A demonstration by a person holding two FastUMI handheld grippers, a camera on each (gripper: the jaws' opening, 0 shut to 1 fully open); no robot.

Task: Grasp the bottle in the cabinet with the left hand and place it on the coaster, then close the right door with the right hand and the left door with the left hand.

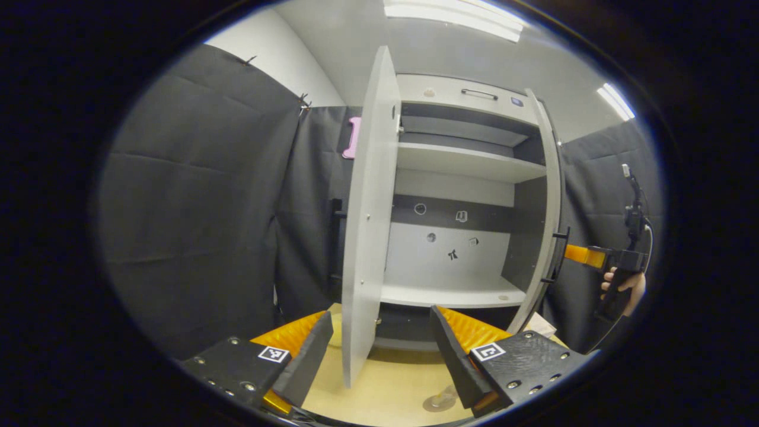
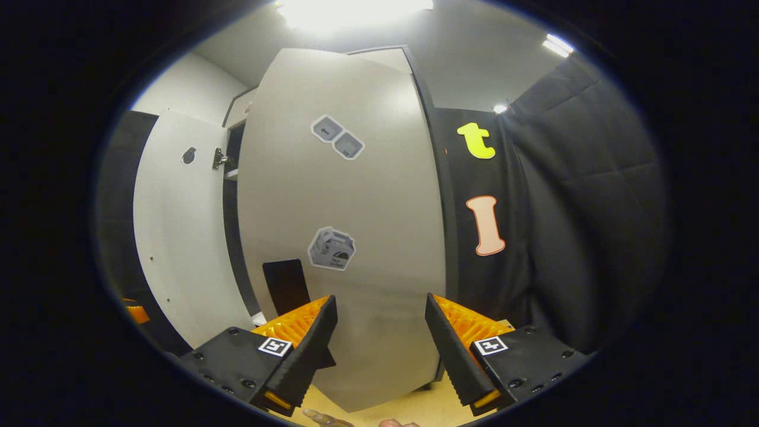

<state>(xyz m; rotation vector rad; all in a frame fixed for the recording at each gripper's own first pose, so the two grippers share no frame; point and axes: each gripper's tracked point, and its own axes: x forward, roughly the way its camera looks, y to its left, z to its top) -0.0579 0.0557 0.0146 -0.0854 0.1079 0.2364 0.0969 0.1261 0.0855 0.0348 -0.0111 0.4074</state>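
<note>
Nearest in the left gripper view, the left gripper (image 1: 379,356) hangs low over the desk (image 1: 385,391) with its jaws spread wide and nothing between them. Just ahead of its right finger, at the near edge of the desk, a clear shape sits on a round disc (image 1: 440,401); this is probably the bottle on the coaster, though it is partly hidden and too blurred to say for certain. If so, the placing step is done.

Beyond that, the left door (image 1: 369,225) stands edge-on between the fingers, swung well open. The cabinet (image 1: 456,196) behind it has bare shelves, which fits the bottle having left it.

At the far right, the right gripper (image 1: 578,254) reaches to the outer face of the right door (image 1: 548,207), held by a hand (image 1: 622,290). In the right gripper view, that gripper's jaws are also apart and gripping nothing, with the door's flat face (image 2: 344,237) close ahead and just beyond the fingertips; contact cannot be confirmed.

Judgement: the step in hand is closing the right door. The next move calls for a steady push on that face, near its free edge, until the door meets the cabinet front. The left door follows, pushed by the left gripper from its outer side.
</note>
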